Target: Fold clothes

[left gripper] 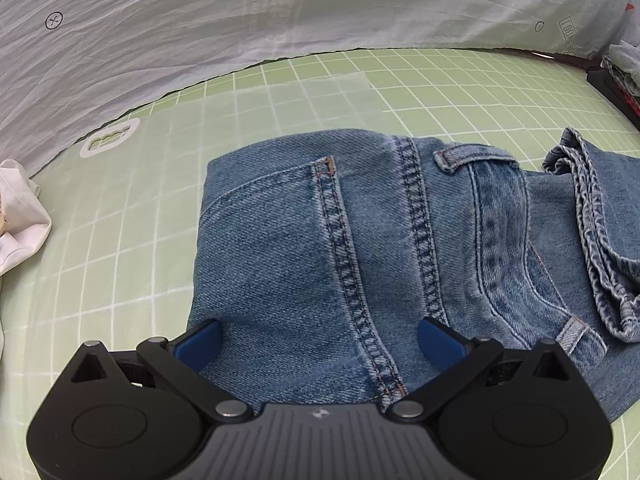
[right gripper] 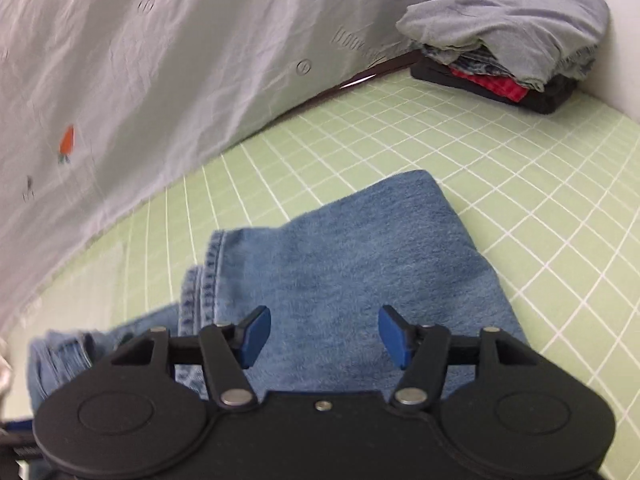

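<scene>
Both tools gape over the jeans [left gripper: 320, 240] — left tool [left gripper: 319, 340]; right tool [right gripper: 324, 334] — no label legible.

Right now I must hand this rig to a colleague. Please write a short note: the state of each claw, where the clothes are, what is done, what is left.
Left claw: open, holds nothing, over the waist part of the jeans.
Right claw: open, holds nothing, over the folded leg end of the jeans.
Jeans: on the green grid mat, partly folded, leg hems doubled back toward the waist.
Done: a pile of folded clothes lies at the far corner of the mat.
Left: finish folding the jeans; a crumpled white garment waits at the left edge.
</scene>
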### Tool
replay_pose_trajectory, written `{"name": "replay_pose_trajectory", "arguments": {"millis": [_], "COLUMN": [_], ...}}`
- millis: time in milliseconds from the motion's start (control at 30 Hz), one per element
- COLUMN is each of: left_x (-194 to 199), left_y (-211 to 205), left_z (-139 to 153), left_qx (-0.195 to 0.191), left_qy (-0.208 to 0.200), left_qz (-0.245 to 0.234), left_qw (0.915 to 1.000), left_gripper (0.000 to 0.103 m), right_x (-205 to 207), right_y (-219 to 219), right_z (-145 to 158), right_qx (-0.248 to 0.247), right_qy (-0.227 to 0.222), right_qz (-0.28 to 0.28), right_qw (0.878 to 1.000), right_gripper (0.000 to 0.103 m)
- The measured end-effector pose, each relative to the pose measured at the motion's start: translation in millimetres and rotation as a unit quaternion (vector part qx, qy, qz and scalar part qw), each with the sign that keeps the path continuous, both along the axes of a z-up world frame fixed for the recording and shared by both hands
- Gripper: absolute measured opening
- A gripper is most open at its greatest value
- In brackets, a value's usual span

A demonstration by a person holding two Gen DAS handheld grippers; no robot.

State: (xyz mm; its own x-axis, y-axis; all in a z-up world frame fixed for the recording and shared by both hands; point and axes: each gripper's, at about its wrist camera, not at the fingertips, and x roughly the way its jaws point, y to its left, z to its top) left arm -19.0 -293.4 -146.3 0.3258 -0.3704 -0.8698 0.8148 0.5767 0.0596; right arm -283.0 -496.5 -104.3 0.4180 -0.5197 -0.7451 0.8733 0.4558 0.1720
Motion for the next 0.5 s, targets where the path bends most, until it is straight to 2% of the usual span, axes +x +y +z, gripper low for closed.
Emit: {"name": "replay_pose_trajectory", "arguments": {"millis": [67, 133, 200, 233, 300, 400, 500], "left_x": [-0.2, -0.1, 0.0, -0.1, -1.0, -3.4, -5.8], "left_y": [-0.1, -0.1, 0.1, 0.1, -0.2, -0.6, -1.1], "left_z": [0.2, 0.3, 0.4, 0.5, 1.1, 2.8, 4.4], "left_qx": [0.001, 0.002, 0.002, 0.003, 0.006, 0.013, 0.020], "left_qy": [0.001, 0.001, 0.001, 0.001, 0.000, -0.001, -0.002], "left_qz": [0.000, 0.000, -0.001, 0.000, 0.003, 0.009, 0.015], "left_qw": [1.0000, 1.0000, 1.0000, 1.0000, 1.0000, 0.9999, 0.9997], "left_gripper": [0.103, 0.103, 0.103, 0.103, 0.103, 0.103, 0.103], "right_x": [24.3, 46.1, 55.7, 55.7, 48.7, 26.4, -0.2], "right_y": [18.5, 43.4, 62.1, 62.5, 54.8, 32.2, 6.6], "right_z": [-14.2, -25.3, -25.5, -23.0, -15.1, -7.3, -5.6], "right_qx": [-0.016, -0.040, -0.081, -0.085, -0.078, -0.061, -0.044], "right_qy": [0.055, 0.105, 0.138, 0.144, 0.136, 0.113, 0.106], "right_qz": [0.062, 0.127, 0.162, 0.167, 0.156, 0.091, 0.026], "right_qw": [0.996, 0.986, 0.974, 0.972, 0.975, 0.988, 0.993], "right_gripper": [0.060, 0.060, 0.059, 0.059, 0.065, 0.076, 0.079]}}
